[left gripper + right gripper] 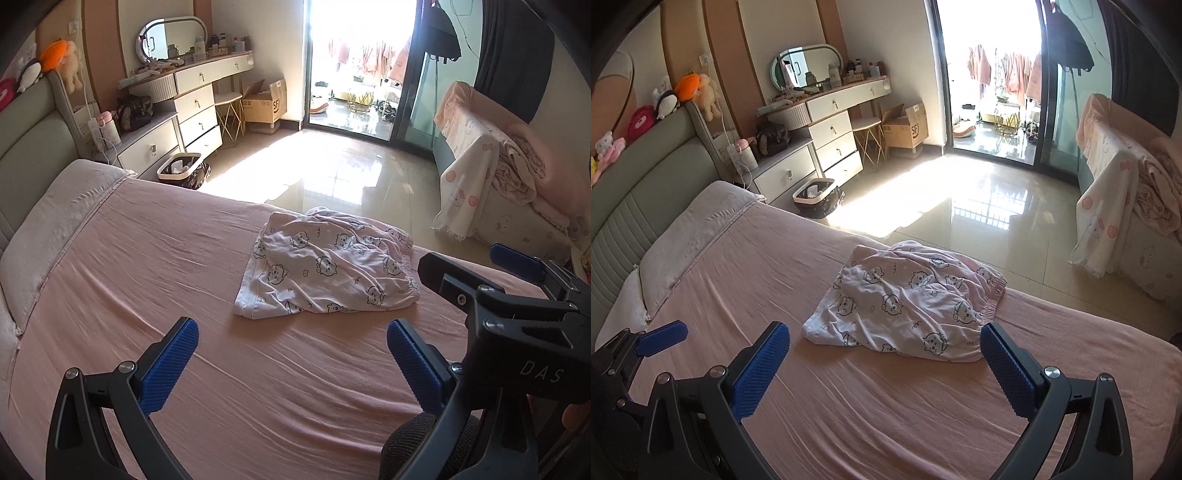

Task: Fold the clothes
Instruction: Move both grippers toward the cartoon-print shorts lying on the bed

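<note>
A white garment with a cartoon bear print (327,264) lies crumpled in a rough rectangle on the pink bed sheet (147,258), near the bed's far edge; its elastic waistband faces right. In the right wrist view the same garment (905,302) lies just ahead of my right gripper (884,341), which is open and empty, its right pad close to the waistband corner. My left gripper (293,338) is open too, short of the garment's near edge, holding nothing. In the left wrist view the right gripper (476,271) shows at the right, beside the garment.
A pillow (62,221) lies at the left by the padded headboard (646,199). Beyond the bed are a dresser (195,99), a bin (181,170), shiny tiled floor (332,166) and a sofa heaped with pink cloths (498,166).
</note>
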The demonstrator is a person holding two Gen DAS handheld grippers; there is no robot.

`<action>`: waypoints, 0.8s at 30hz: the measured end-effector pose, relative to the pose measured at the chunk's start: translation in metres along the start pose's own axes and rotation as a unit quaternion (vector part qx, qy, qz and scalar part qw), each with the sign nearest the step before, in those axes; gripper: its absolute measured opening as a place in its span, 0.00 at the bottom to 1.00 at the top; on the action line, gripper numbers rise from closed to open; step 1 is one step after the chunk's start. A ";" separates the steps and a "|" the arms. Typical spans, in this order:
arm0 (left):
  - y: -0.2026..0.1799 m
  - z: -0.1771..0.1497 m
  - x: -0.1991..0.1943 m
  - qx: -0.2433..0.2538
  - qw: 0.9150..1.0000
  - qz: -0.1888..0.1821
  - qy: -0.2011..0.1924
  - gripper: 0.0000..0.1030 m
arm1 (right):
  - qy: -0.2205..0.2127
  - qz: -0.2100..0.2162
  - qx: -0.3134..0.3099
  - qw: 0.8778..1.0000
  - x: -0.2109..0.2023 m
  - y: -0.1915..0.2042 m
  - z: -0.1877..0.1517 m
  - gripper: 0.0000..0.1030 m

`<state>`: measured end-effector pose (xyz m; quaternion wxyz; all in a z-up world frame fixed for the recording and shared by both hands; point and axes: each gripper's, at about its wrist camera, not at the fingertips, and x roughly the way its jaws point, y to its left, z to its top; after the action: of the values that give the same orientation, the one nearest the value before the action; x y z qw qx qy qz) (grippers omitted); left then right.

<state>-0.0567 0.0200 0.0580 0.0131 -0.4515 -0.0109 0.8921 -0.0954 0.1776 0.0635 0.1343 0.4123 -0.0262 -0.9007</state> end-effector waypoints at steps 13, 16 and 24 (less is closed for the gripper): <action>0.021 0.001 0.078 -0.041 0.999 -0.012 0.032 1.00 | 0.027 -0.037 0.000 0.999 0.032 -0.014 0.014 1.00; 0.020 -0.001 0.100 -0.039 0.998 -0.017 0.050 1.00 | 0.037 -0.047 -0.002 0.998 0.046 -0.019 0.017 1.00; 0.020 -0.001 0.153 -0.045 0.995 -0.032 0.081 1.00 | 0.074 -0.063 -0.005 0.995 0.090 -0.030 0.019 1.00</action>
<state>-0.1470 0.0052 -0.0665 0.0218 -0.5220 -0.0641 0.8503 -0.1725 0.1818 0.0048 0.0807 0.4782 0.0145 -0.8744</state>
